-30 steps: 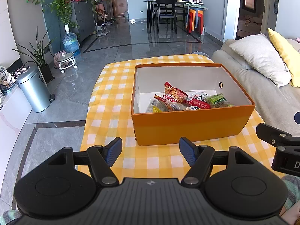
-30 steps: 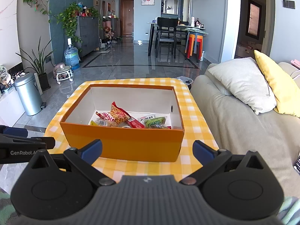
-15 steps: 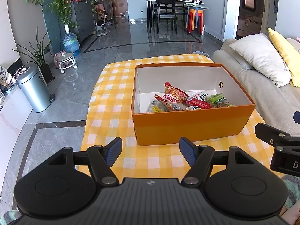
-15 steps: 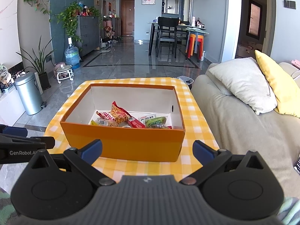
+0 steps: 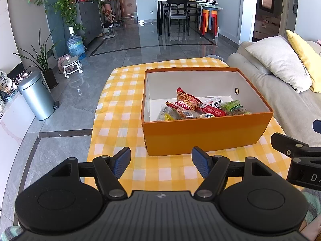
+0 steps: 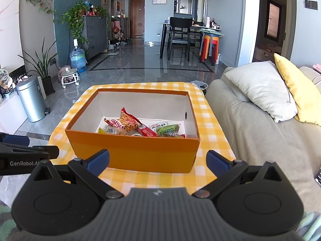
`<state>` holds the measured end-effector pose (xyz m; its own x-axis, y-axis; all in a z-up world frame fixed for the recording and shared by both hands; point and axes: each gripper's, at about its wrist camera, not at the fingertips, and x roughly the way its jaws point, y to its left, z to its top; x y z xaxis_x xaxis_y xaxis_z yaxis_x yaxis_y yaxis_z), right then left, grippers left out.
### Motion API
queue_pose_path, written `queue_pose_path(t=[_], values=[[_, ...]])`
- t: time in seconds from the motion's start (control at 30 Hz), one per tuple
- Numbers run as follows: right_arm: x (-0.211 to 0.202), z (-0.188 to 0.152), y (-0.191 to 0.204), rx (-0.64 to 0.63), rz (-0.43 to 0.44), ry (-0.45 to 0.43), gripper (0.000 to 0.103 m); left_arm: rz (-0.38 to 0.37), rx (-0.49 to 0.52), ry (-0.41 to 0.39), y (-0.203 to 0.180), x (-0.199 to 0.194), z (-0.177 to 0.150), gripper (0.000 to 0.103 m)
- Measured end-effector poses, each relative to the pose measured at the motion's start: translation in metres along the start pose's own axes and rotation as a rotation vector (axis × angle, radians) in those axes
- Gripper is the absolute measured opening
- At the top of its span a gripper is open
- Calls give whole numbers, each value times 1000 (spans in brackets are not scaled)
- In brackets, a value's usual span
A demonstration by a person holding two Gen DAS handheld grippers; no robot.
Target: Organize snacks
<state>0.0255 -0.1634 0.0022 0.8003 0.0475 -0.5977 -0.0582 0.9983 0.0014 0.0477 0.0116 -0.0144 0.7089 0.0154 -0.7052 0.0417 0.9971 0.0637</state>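
Both grippers poised before the snack box, jaws apart and empty.
The left gripper (image 5: 161, 161) and right gripper (image 6: 157, 162) faced the orange box (image 6: 132, 154); inside it, the snacks (image 6: 140, 127) overlapped, so one pinch could have dragged a neighbouring packet.

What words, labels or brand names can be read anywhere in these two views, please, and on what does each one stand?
"GenRobot.AI", last letters cut off by the fingers in front: side of the left gripper.
"D", rest cut off: right gripper.
"Mimi": red and orange snack bag in the orange box.
Chinese characters on the white packet: too small to read.
Print on the green packet: too blurred.
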Motion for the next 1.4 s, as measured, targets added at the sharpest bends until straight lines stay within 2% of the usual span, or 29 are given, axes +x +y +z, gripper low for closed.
queue_pose_path(t=[1.4], values=[[8,-2,-2,20,7,43,99,20,26,5,0,-2,-2,83]])
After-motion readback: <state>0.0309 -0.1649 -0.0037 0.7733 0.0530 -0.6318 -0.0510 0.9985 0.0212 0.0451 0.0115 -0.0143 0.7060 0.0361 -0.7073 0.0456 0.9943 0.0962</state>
